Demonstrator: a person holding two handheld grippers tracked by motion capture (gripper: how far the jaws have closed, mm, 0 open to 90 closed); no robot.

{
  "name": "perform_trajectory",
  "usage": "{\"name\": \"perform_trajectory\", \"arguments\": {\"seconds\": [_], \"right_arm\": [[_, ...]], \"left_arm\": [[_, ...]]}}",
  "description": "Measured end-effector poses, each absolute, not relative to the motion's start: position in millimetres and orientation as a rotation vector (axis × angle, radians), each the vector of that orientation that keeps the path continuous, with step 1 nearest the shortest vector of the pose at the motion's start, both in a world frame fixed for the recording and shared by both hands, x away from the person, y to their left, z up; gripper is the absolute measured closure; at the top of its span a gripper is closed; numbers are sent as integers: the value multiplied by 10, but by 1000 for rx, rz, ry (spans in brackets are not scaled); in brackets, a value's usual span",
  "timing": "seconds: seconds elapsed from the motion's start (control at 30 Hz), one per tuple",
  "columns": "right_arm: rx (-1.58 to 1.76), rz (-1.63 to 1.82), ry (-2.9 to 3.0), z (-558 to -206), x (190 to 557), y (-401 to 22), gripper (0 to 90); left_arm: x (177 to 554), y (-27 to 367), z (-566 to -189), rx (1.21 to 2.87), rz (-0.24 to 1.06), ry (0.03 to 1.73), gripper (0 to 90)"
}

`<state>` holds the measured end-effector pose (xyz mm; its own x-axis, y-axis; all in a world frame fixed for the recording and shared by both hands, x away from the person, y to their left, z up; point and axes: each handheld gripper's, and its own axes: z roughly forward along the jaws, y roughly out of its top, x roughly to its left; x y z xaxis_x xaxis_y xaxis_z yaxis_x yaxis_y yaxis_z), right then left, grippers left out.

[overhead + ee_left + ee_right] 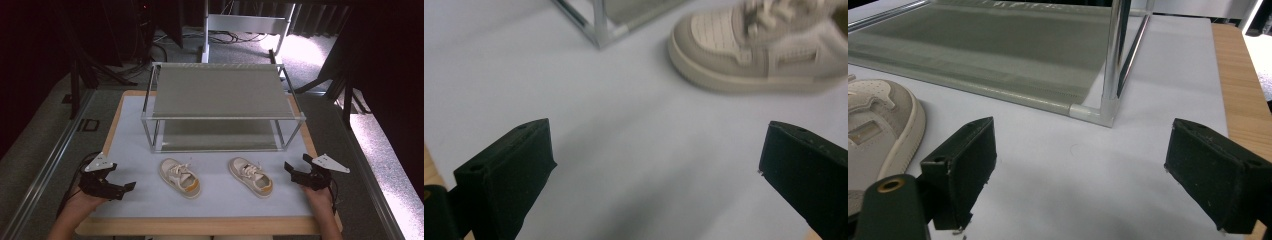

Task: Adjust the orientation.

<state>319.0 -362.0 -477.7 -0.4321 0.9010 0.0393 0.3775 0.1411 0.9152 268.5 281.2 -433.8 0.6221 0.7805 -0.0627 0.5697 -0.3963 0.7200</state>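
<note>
Shelving came first: your two-tier metal rack (pixel 220 107) filled the upper centre of the high view, on the pale mat (pixel 220 200). Below it, at centre frame, sat the left sneaker (pixel 180 178) and the right sneaker (pixel 251 176), well apart. You kept the left gripper (pixel 122 177) at lower left and the right gripper (pixel 295 167) at lower right, both spread wide, grasping nothing.

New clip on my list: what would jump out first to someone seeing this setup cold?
Two small beige shoes sit side by side on the white mat: the left shoe and the right shoe, just in front of a two-tier metal rack. Flanking them, the left hand-held gripper and right hand-held gripper wait with jaws open, touching neither shoe.
</note>
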Motion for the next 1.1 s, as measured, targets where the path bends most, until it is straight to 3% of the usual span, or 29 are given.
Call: {"name": "perform_trajectory", "arguments": {"seconds": [0.43, 0.67, 1.1], "right_arm": [[1221, 1269, 1888, -4776, 3181, -3621, 118], [1228, 1263, 1885, -4776, 3180, -3616, 118], [1241, 1265, 1884, -4777, 3187, -3626, 118]], "left_arm": [[2753, 2725, -4188, 2475, 169, 1093, 10], [2795, 2664, -4132, 2533, 114, 1126, 32], [2820, 2341, -4052, 2661, -30, 1018, 32]]}}
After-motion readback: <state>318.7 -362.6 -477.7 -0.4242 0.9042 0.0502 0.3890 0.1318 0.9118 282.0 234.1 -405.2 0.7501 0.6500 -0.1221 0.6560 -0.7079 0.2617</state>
